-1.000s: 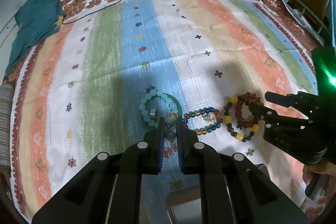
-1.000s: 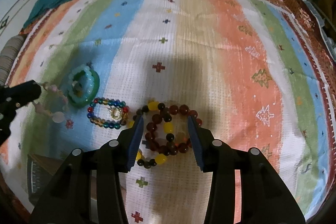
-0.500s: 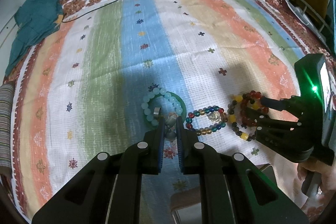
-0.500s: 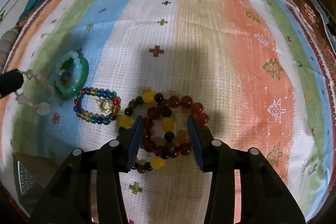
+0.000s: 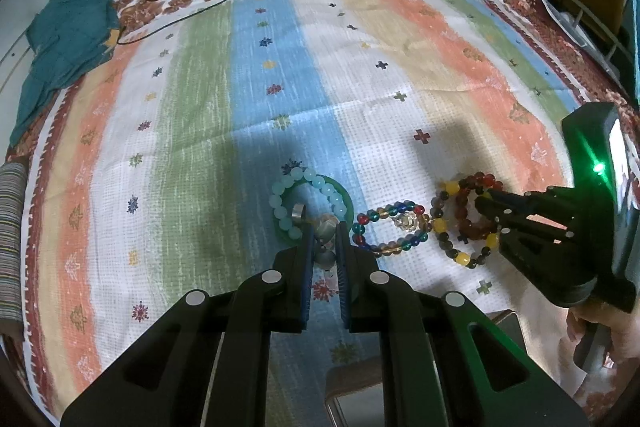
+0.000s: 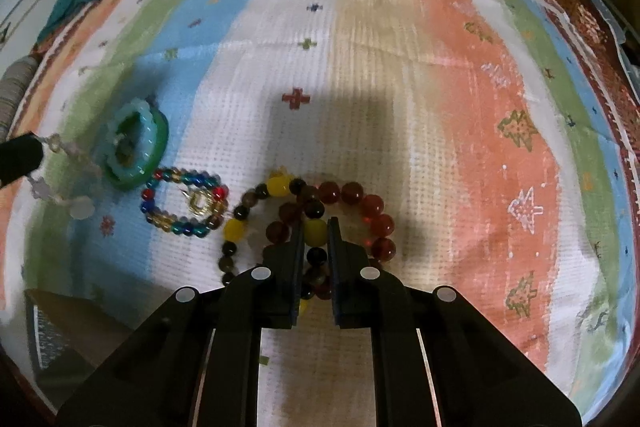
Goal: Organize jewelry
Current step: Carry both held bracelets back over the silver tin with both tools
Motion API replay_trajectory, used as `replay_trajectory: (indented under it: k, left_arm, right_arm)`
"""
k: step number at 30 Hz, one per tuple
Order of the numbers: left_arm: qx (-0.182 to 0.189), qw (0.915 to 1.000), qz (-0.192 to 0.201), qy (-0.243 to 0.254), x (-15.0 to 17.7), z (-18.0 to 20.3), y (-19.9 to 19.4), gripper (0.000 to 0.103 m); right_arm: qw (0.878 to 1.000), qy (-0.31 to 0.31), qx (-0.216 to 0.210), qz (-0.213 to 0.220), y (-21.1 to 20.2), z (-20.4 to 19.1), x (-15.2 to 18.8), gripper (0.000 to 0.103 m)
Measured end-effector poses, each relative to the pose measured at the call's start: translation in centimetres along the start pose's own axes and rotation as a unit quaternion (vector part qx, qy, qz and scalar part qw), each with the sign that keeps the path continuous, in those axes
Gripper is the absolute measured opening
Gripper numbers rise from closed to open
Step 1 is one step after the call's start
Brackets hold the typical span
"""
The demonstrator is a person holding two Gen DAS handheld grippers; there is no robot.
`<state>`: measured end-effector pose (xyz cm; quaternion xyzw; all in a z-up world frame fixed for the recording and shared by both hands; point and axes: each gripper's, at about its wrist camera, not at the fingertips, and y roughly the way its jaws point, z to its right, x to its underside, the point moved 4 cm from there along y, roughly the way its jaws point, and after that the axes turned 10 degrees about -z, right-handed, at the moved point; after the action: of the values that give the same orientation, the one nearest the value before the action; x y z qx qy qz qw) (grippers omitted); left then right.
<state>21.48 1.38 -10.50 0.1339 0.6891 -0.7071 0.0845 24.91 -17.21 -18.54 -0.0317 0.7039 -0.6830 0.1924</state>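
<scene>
1. Two grippers work over a striped bedspread (image 5: 280, 75) where the jewelry lies in a loose row.
2. Right gripper (image 6: 316, 227): its jaws have just been closing and now pinch the strands of the yellow-and-brown bead bracelet (image 6: 234, 231), which overlaps the red bead bracelet (image 6: 372, 207). A yellow bead sits right between the pads. Whether the red strand is caught too is hard to tell from here — the two loops are tangled under the fingers.
3. Left gripper (image 5: 323, 239): its jaws stand narrow, clamped on a pale bead bracelet (image 6: 66, 183) that hangs from the tips; in the right wrist view its clear and pinkish beads trail down toward the cloth beside the green bangle (image 5: 347, 201).
4. A light turquoise bead bracelet (image 5: 296, 183) rests on that bangle, with a small metal ring (image 5: 298, 213) inside the loop.
5. Between the bangle and the dark bracelets lies a multicoloured bead bracelet (image 5: 384, 227) with a small gold charm (image 6: 199, 202) in its middle, touched by neither gripper.
6. Progress, as I judge it: early. Every piece is out on the cloth or in a gripper, and nothing shows as sorted into a holder. A box-like corner (image 5: 360, 399) peeks in at the lower edge — possibly the destination. Left to do: lift both held bracelets, separate the tangled pair, and place the rest.
</scene>
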Motion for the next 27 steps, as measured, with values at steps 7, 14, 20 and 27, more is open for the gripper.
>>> replay_trajectory:
  k: [7,14,20,27]
  left_arm:
    - [0.003,1.0,0.005,-0.002,0.4,0.3,-1.0,0.01]
    - [0.01,0.9999,0.011,-0.005,0.8,0.7,-2.2,0.01]
    - [0.018,0.9996,0.02,-0.012,1.0,0.6,-3.6,0.01]
    - [0.032,0.999,0.028,-0.016,1.8,0.8,-4.7,0.01]
  right_arm:
    - [0.999,-0.004,-0.006,0.032,-3.0,-0.5,0.0,0.012]
    - [0.998,-0.006,-0.013,0.068,-5.9,-0.9,-0.1,0.012]
    - [0.996,-0.007,-0.018,0.09,-7.8,-1.3,0.4,0.012]
    - [0.992,-0.012,-0.024,0.121,-9.8,-1.8,1.2,0.012]
